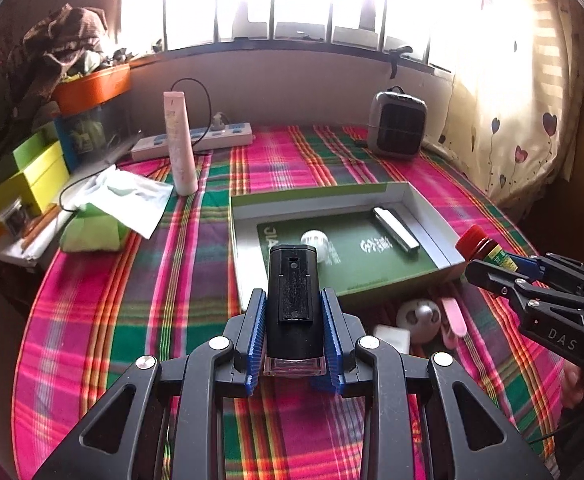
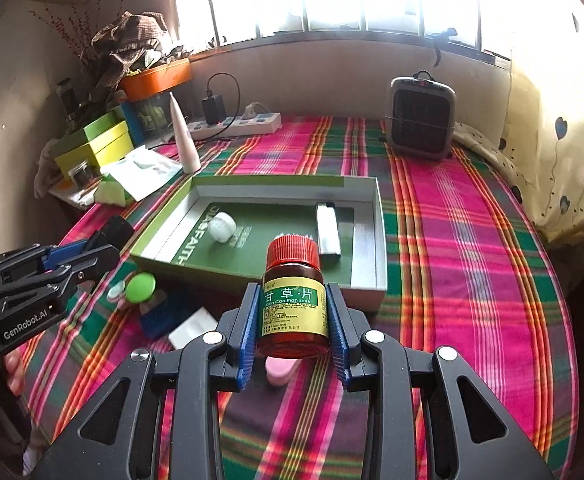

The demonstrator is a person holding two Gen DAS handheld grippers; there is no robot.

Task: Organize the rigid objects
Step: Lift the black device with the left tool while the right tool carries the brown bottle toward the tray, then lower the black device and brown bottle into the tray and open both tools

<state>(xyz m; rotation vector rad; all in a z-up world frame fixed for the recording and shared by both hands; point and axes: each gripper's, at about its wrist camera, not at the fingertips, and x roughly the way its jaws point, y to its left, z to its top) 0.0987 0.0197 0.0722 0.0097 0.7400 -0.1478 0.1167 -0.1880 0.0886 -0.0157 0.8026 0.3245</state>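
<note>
The black bottle [image 1: 293, 300] runs lengthwise away from the left gripper [image 1: 293, 340], its clear glass base nearest the wrist, clamped between the blue fingers [image 1: 256, 332] above the plaid bed [image 1: 132, 280]. The medicine bottle [image 2: 293, 304] stands upright, red cap [image 2: 292, 251] up, pinched at its yellow label by the right gripper [image 2: 293, 332]. Ahead, the open green box [image 2: 365, 236] holds a white ribbed ball [image 2: 222, 227] and a silver lighter [image 2: 327, 234]. Both bottles hang outside the box, by its near edge.

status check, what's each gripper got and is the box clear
Left gripper shut on black bottle. Right gripper shut on red-capped pill bottle. Box holds white ball and lighter; room left.
</note>
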